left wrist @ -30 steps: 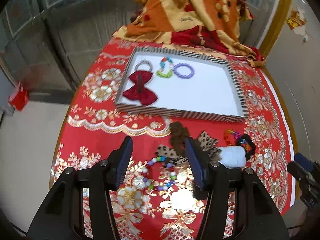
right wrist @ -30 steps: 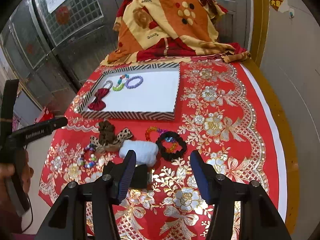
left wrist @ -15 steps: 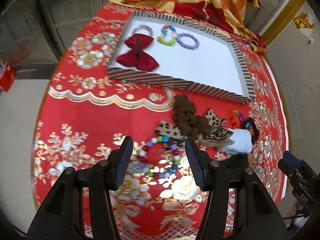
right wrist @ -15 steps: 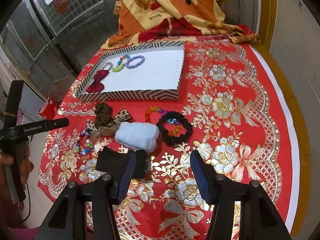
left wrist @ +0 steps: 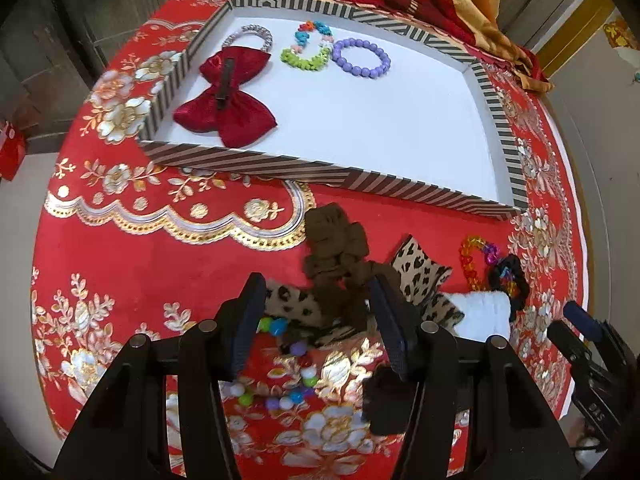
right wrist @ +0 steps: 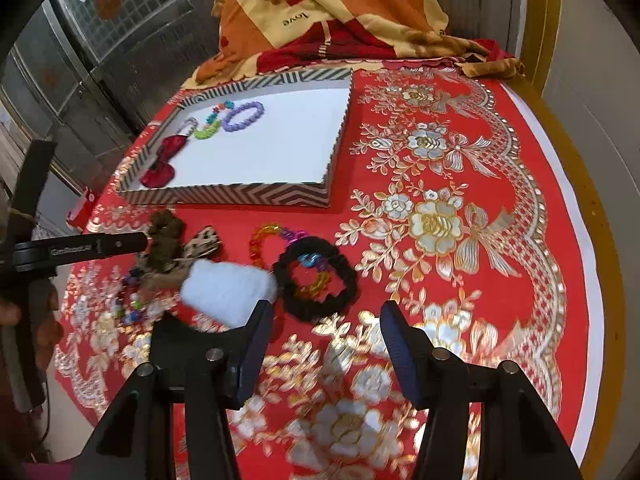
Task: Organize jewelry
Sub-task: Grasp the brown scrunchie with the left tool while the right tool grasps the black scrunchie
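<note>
A striped tray holds a red bow, a silver band, a flower bracelet and a purple bead bracelet. In front of it on the red cloth lie a brown scrunchie, a leopard bow, a multicolour bead bracelet, a white fluffy scrunchie, a black scrunchie and a clear coloured bracelet. My left gripper hangs open over the brown scrunchie and leopard bow. My right gripper is open just before the black scrunchie. Neither holds anything.
A flat black piece lies by the left gripper's right finger. An orange and red blanket is heaped behind the tray. The round table's edge curves close on the right. A hand holds the left gripper.
Both grippers have sunk toward the cloth and tilted further down, so the loose items sit closer under the fingers. Neither gripper's opening has changed.
</note>
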The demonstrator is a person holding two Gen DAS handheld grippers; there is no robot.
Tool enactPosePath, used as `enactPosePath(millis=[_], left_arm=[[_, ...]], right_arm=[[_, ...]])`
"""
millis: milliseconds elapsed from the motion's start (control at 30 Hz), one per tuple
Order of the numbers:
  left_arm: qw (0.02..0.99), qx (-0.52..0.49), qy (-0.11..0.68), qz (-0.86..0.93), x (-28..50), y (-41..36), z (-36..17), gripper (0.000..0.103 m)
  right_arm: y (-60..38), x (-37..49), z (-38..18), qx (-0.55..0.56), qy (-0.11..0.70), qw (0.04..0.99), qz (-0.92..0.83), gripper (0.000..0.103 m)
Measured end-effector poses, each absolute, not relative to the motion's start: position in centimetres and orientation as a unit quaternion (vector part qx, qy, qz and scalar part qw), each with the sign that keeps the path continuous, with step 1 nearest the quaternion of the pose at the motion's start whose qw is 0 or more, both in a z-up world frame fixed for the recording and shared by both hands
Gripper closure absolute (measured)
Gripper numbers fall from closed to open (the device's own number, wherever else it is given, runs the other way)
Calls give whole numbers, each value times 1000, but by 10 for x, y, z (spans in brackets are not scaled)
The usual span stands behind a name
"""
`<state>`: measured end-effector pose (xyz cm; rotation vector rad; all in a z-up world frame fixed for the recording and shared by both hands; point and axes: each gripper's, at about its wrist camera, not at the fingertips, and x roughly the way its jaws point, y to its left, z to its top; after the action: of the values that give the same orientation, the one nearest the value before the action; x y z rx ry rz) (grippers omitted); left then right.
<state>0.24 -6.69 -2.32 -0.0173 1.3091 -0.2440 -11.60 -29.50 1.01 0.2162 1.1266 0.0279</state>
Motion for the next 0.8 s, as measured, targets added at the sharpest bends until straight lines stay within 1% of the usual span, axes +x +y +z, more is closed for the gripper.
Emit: enactPosePath(millis=[33, 67, 167, 267, 500, 633, 667, 700, 733, 800], left_arm=[[786, -6, 609, -111, 4, -70, -25, 49], [784, -5, 611, -109, 6, -72, -28, 49], [781, -6, 617, -101, 12, -77, -34, 49], [780, 1, 618, -95, 16, -83, -38, 49], [776, 42, 623, -92, 18, -100, -49, 49], [780, 48, 616, -99, 17, -103, -51, 50], [779, 42, 616, -105, 17, -103, -52, 64], [781, 34, 614, -110, 17, -101, -52, 71], [782, 35, 613, -110, 15, -102, -53, 81], [776, 20, 618, -125, 16, -101, -53, 82]], right_arm=[[-297, -111, 6, 99, 533, 840, 13, 50], [-298, -106, 1, 95, 534, 840, 13, 55], [-301, -94, -12, 85, 543, 835, 13, 63], [-303, -86, -20, 76, 548, 833, 17, 69], [-302, -76, -34, 56, 554, 830, 23, 75], [-301, -77, -42, 56, 557, 828, 29, 86], [-301, -77, -43, 54, 556, 829, 33, 93], [-300, -77, -43, 51, 554, 830, 34, 94], [-299, -77, -43, 51, 554, 830, 37, 97], [-299, -77, -42, 55, 553, 831, 43, 99]])
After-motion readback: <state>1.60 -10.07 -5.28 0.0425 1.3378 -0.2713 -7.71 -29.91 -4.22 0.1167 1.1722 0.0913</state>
